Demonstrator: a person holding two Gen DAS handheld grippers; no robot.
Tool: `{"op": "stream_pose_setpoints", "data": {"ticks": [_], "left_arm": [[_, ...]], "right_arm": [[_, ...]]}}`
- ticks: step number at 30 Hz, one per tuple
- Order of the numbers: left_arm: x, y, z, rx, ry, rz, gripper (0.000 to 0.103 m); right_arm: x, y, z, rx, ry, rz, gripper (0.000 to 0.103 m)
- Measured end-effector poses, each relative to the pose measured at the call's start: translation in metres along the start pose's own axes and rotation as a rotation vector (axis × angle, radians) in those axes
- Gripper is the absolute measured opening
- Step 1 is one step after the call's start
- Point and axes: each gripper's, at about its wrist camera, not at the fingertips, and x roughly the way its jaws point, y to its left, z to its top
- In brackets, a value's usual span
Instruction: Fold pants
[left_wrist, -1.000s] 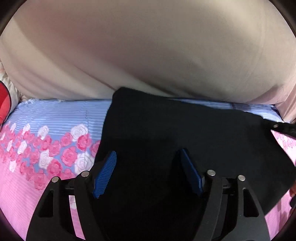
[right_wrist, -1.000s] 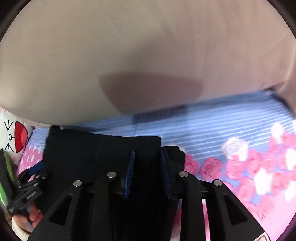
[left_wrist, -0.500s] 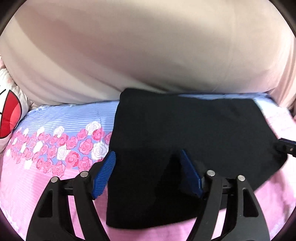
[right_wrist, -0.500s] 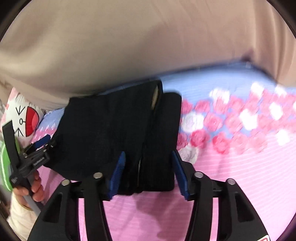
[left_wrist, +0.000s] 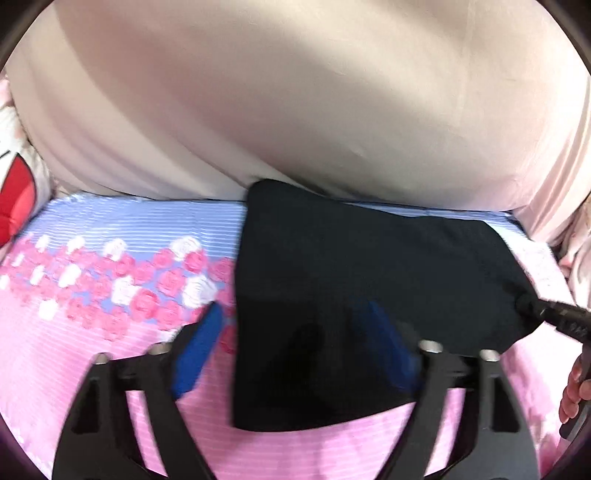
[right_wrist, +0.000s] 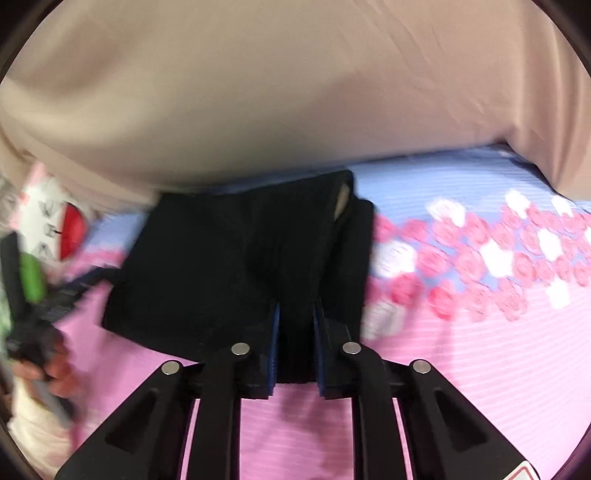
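Observation:
The black pants (left_wrist: 351, 280) lie folded into a thick rectangle on the bed; they also show in the right wrist view (right_wrist: 236, 266). My left gripper (left_wrist: 295, 332) is open, its blue pads astride the pants' near left edge and apart from the cloth. My right gripper (right_wrist: 295, 325) has its blue pads closed on the near edge of the folded stack. The right gripper's tip (left_wrist: 546, 314) touches the pants' right corner in the left wrist view. The left gripper (right_wrist: 48, 295) shows blurred at the left of the right wrist view.
The bed sheet (left_wrist: 110, 332) is pink with a band of roses and blue stripes. A beige cushion or headboard (left_wrist: 295, 92) rises behind the pants. A white and red plush pillow (left_wrist: 14, 192) sits at the far left.
My right gripper has closed from open onto the near edge of the folded pants. My left gripper stays open and has shifted a little left. Both views are blurred by motion.

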Motion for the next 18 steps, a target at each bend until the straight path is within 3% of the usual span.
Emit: {"op": "stream_pose_setpoints", "data": {"ticks": [3,4,5,6,8,9,10,11,12,15,18], "left_arm": [[0.006,0.019,-0.006,-0.057,0.029,0.024,0.083],[0.008,0.030,-0.009,-0.104,0.036,0.018,0.084],[0.010,0.036,-0.011,-0.121,0.045,0.010,0.085],[0.019,0.042,-0.013,-0.145,0.081,-0.004,0.085],[0.033,0.043,-0.015,-0.158,0.141,-0.058,0.083],[0.044,0.043,-0.018,-0.179,0.166,-0.115,0.068],[0.045,0.042,-0.019,-0.194,0.176,-0.152,0.045],[0.043,0.042,-0.018,-0.217,0.182,-0.203,0.038],[0.039,0.041,-0.016,-0.213,0.181,-0.206,0.023],[0.008,0.040,-0.013,-0.187,0.158,-0.220,0.020],[0.004,0.041,-0.023,-0.182,0.197,-0.213,0.021]], "right_arm": [[0.002,-0.004,-0.004,0.030,-0.006,0.027,0.037],[-0.004,-0.001,-0.002,0.028,-0.009,-0.012,0.059],[-0.009,-0.001,-0.001,0.028,-0.023,-0.046,0.074],[-0.012,-0.002,0.000,0.029,-0.050,-0.067,0.076],[0.001,-0.009,0.000,0.063,-0.014,-0.050,0.073],[0.012,-0.014,-0.002,0.095,0.020,-0.002,0.066],[0.022,-0.016,-0.004,0.129,0.043,0.066,0.052],[0.027,-0.020,-0.006,0.186,0.053,0.136,0.041],[0.022,-0.017,-0.004,0.178,0.050,0.144,0.036],[-0.012,-0.013,-0.003,0.143,0.021,0.170,0.032],[-0.025,-0.012,-0.018,0.110,0.024,0.162,0.033]]}}
